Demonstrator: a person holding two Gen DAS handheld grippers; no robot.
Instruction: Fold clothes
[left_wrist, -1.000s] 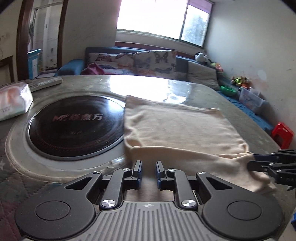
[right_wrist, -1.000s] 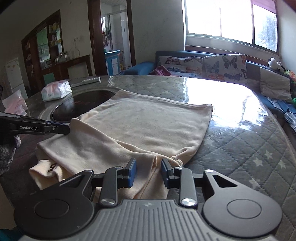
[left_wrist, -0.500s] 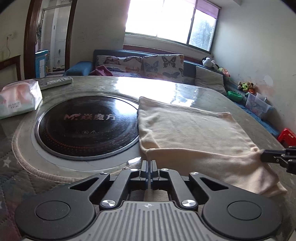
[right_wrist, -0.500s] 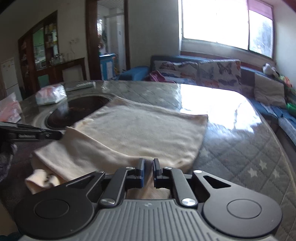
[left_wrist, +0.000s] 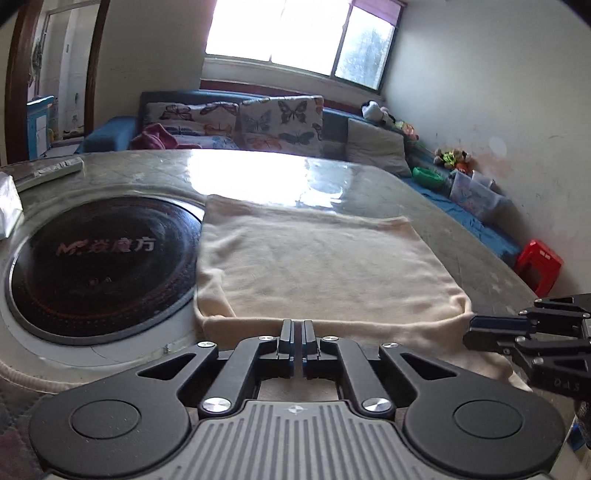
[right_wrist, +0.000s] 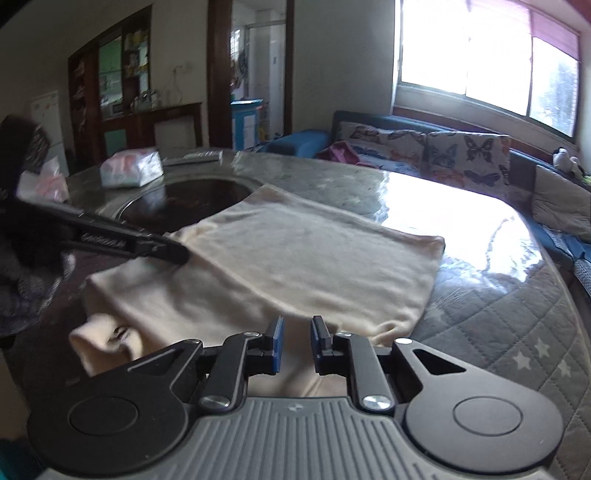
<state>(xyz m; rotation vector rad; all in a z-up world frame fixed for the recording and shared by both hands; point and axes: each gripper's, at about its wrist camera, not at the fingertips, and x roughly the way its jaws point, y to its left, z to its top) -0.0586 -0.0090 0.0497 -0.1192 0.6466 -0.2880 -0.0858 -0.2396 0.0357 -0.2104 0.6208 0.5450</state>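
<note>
Cream garment (right_wrist: 295, 266) lay folded on quilted table (right_wrist: 517, 317); right gripper (right_wrist: 297, 341) jaws slightly parted over its near edge, left gripper (right_wrist: 173, 254) touching cloth's left side

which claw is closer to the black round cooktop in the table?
Left. The left claw sits at the cream garment's near edge, right beside the black cooktop. The right claw is at the garment's other near corner, with cloth between it and the cooktop.
</note>
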